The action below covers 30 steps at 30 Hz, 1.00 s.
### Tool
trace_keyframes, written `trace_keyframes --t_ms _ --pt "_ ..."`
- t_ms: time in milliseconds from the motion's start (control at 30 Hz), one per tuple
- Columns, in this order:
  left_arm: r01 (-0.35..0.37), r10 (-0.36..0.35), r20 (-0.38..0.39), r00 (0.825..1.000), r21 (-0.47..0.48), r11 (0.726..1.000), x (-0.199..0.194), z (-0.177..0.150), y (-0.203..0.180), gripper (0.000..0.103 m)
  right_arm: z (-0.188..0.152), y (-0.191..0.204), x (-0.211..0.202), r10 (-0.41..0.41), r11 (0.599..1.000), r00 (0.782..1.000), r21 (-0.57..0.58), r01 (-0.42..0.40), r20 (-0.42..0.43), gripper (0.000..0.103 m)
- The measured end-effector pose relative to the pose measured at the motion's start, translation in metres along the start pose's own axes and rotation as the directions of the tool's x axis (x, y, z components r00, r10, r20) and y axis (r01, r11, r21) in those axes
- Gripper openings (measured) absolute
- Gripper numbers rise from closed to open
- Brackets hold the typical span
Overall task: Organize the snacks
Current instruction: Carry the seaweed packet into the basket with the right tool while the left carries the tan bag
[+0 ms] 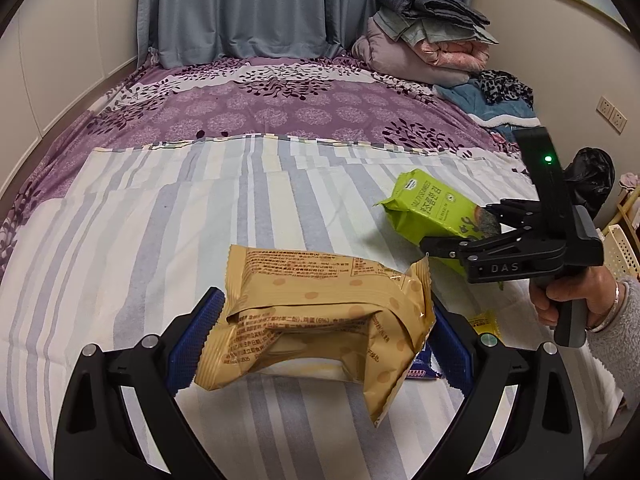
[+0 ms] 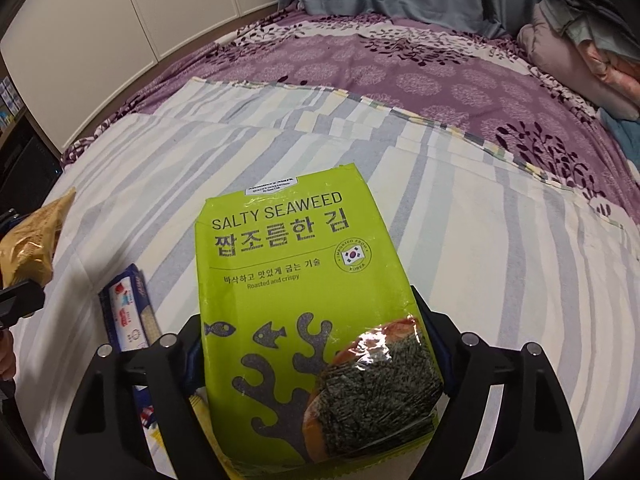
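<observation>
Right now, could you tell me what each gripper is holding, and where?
Left gripper: tan snack pack, gripped across its sides. Right gripper: green seaweed pack, by its lower end.

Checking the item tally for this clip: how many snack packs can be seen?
4: tan pack in left gripper; seaweed pack in right gripper; blue pack and yellow pack on the bed. More may be hidden.

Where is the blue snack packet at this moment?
In the right wrist view, the blue snack packet lies on the striped sheet, just left of the green seaweed bag held in the right claw.
</observation>
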<state>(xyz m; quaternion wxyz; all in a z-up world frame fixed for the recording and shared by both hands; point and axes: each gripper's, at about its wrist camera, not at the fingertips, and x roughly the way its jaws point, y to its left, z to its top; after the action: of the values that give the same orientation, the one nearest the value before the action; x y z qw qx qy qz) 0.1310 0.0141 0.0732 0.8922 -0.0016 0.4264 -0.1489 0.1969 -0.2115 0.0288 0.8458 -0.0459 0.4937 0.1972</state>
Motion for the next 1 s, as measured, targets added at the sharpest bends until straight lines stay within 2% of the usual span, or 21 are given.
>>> trace_keyframes --t_ms 233,467,1000 --pt "-0.013 0.012 0.035 0.999 0.029 1.000 -0.019 -0.004 -0.013 0.096 -0.017 -0.004 -0.047 -0.014 0.999 0.997 0.051 0.011 0.074 0.082" --pt "0.022 -0.023 0.051 0.998 0.033 0.999 -0.032 -0.011 -0.030 0.096 -0.048 -0.021 -0.098 -0.055 0.989 0.989 0.145 0.035 0.137 0.082" --pt "0.062 -0.067 0.066 0.996 0.071 0.996 -0.057 -0.022 -0.064 0.096 -0.120 -0.068 -0.197 -0.178 0.934 0.950 0.347 0.081 0.258 0.082"
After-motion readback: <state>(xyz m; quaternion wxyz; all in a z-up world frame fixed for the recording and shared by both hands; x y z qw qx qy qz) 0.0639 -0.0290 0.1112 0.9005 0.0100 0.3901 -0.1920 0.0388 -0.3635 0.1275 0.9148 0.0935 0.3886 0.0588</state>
